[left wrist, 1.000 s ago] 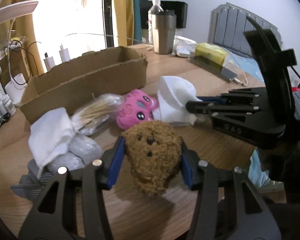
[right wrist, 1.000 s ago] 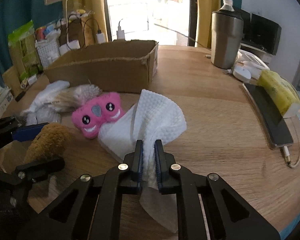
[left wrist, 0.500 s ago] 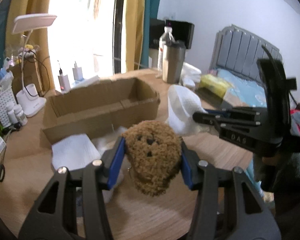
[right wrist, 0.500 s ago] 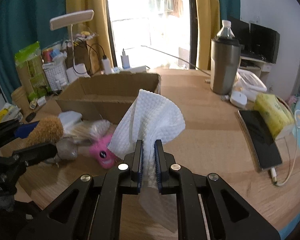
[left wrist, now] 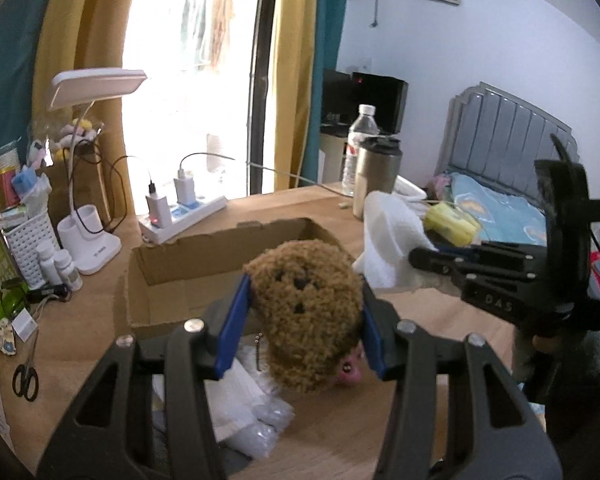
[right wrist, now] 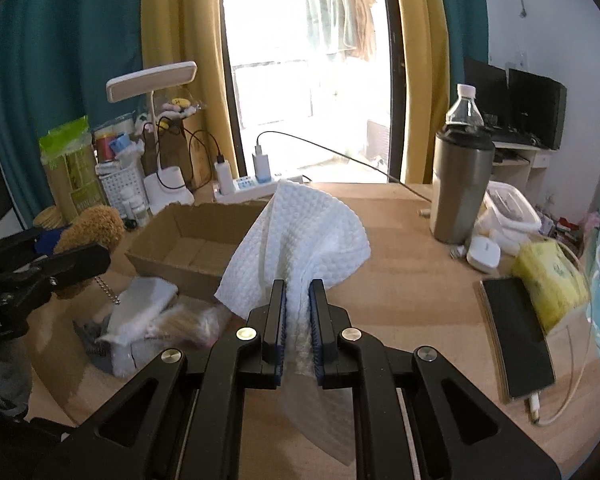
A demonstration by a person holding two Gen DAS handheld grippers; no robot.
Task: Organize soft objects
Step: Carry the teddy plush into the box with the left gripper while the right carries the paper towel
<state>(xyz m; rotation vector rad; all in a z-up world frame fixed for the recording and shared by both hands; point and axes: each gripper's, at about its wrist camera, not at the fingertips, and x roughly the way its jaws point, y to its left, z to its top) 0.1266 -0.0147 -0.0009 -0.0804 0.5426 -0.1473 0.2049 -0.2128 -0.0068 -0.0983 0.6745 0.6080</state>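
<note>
A brown curly plush toy (left wrist: 306, 312) hangs above the table with my left gripper (left wrist: 305, 308) shut on it, its blue pads pressing both sides. My right gripper (right wrist: 298, 292) is shut on a white waffle cloth (right wrist: 304, 232), which fans out above the jaws and trails below them. An open cardboard box (right wrist: 196, 248) lies just beyond both loads and looks bare inside. In the left wrist view the box (left wrist: 188, 260) sits behind the plush, and the right gripper (left wrist: 420, 258) holds the cloth (left wrist: 388, 232) to the right. A pink plush (left wrist: 350, 366) peeks out under the brown one.
On the table in front of the box lies a pile of folded white cloths (right wrist: 140, 308) and a bag of swabs (right wrist: 184, 324). A steel tumbler (right wrist: 462, 188), phone (right wrist: 516, 340) and yellow pack (right wrist: 548, 284) stand right. A power strip (right wrist: 252, 188) and lamp (left wrist: 96, 84) are behind.
Both grippers have risen from the table, the left with the brown plush, the right with the white cloth. The pile and pink plush stayed below, and the box's inside now shows.
</note>
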